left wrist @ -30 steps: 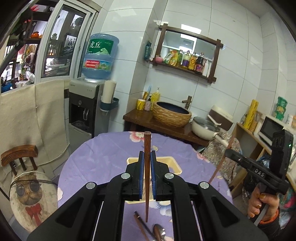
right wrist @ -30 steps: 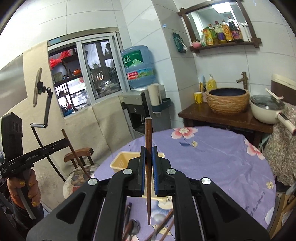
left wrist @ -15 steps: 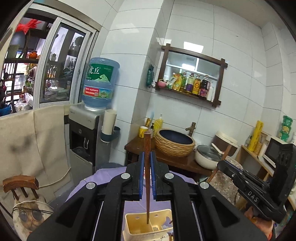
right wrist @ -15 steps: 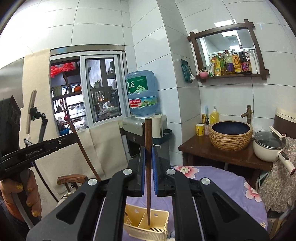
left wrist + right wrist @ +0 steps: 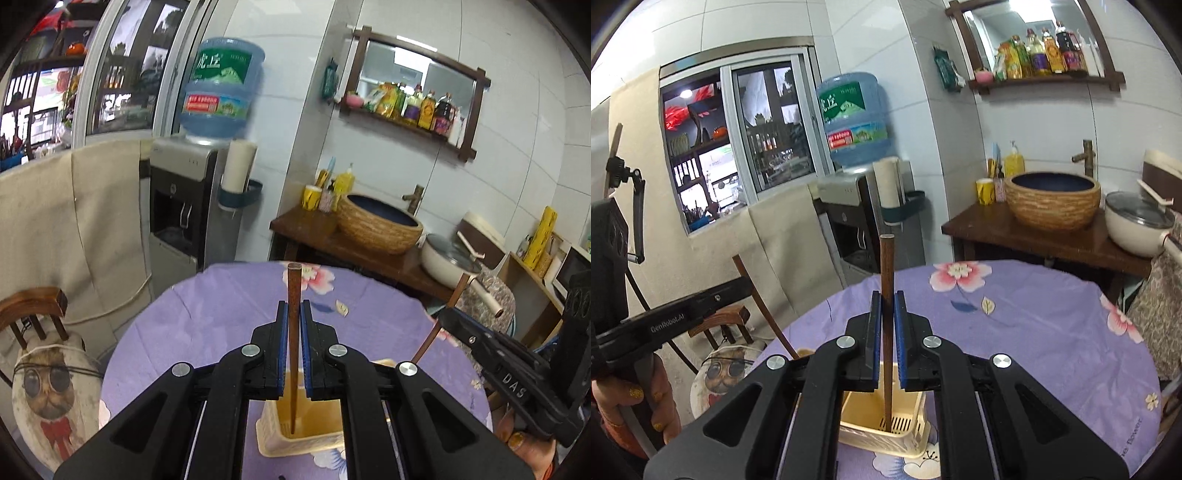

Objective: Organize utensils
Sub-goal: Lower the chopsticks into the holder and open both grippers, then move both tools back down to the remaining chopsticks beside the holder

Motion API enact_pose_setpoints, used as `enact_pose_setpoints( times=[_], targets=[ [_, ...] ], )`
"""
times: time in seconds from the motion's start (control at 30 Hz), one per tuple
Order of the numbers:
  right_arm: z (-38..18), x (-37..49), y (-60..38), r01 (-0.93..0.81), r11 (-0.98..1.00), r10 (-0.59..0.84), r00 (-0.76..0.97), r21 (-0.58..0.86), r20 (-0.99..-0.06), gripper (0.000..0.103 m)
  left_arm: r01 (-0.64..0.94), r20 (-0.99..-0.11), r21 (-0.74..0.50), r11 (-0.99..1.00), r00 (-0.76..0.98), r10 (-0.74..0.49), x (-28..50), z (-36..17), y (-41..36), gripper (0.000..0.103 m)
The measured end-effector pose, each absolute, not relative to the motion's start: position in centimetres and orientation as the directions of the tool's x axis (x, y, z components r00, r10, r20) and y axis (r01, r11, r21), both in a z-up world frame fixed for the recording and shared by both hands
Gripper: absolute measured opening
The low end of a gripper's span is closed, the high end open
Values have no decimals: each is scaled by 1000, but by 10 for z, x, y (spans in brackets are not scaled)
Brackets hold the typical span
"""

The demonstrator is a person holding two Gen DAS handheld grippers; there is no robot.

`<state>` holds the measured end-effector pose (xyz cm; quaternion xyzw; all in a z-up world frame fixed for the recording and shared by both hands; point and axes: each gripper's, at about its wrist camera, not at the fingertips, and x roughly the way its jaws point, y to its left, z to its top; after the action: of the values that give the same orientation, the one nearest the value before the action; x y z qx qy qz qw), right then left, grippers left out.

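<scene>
A: Starting with the left wrist view, what is the left gripper point(image 5: 294, 325) doing?

B: It is pinching a dark brown chopstick point(image 5: 293, 332) upright between its blue pads point(image 5: 282, 343), the jaws closed down to the stick's width. The chopstick's lower tip is hanging inside the cream utensil holder point(image 5: 295, 439), which is sitting on the purple flowered tablecloth point(image 5: 207, 317).

A: Is the tip touching the holder's floor?

B: I cannot tell from here; it is sitting low within the walls. To the right of the holder, the right gripper is coming into frame side-on, with a second chopstick point(image 5: 439, 325) slanting down from it toward the holder's right rim. Its lower end is hidden behind the gripper frame.

A: And the right wrist view?

B: The right gripper point(image 5: 887, 325) is likewise clamping its chopstick point(image 5: 887, 302) upright, jaws narrowed onto the shaft. The tip is reaching down to the slotted floor of the utensil holder point(image 5: 912, 435), in the compartment on its right side.

A: Where is the other stick there?

B: Left of the holder, the left gripper's black body is showing with a hand point(image 5: 631, 410) around its handle, and its chopstick point(image 5: 764, 314) is leaning down toward the holder's left rim. The round table's cloth point(image 5: 1034, 325) is spreading behind the holder.
</scene>
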<state>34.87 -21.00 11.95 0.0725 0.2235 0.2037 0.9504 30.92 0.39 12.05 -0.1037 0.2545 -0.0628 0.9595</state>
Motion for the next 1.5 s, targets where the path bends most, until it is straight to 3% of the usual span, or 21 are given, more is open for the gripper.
enact_pose_setpoints(
  times=[0.4,0.47,0.53,0.6,0.67,0.73,0.8,0.87,0.93,1.13,1.5],
  targets=[
    [107,353,-210,-342,907,416,819,245,-396,8,58,-512,-236,970,841,-175,318,91,2,7],
    [105,355,-212,-344,902,425,811,261,-401,8,55,-509,-230,972,844,-168,317,91,2,18],
    [102,356,-213,-337,902,423,810,269,-405,9,58,-500,-235,970,849,-172,315,91,1,37],
    [101,354,-214,-335,905,418,815,261,-401,17,60,-482,-240,969,859,-173,309,93,2,47],
    [100,349,-214,-332,910,408,824,250,-392,42,58,-460,-231,971,873,-161,300,96,3,56],
    [100,339,-216,-326,917,392,842,230,-370,48,53,-427,-237,970,891,-153,288,100,5,74],
    [101,328,-217,-319,925,375,855,207,-357,51,39,-386,-257,966,912,-140,274,102,10,83],
    [100,317,-222,-311,928,366,864,204,-345,62,26,-349,-277,960,929,-125,258,103,15,88],
    [97,304,-226,-300,934,351,872,195,-341,64,18,-332,-292,956,936,-119,245,101,18,96],
    [71,270,-243,-280,941,335,854,191,-398,69,-19,-355,-288,957,931,-88,215,74,27,97],
    [-11,244,-273,-136,976,212,776,171,-594,70,-98,-560,-248,964,827,-59,192,3,42,97]
  ],
)
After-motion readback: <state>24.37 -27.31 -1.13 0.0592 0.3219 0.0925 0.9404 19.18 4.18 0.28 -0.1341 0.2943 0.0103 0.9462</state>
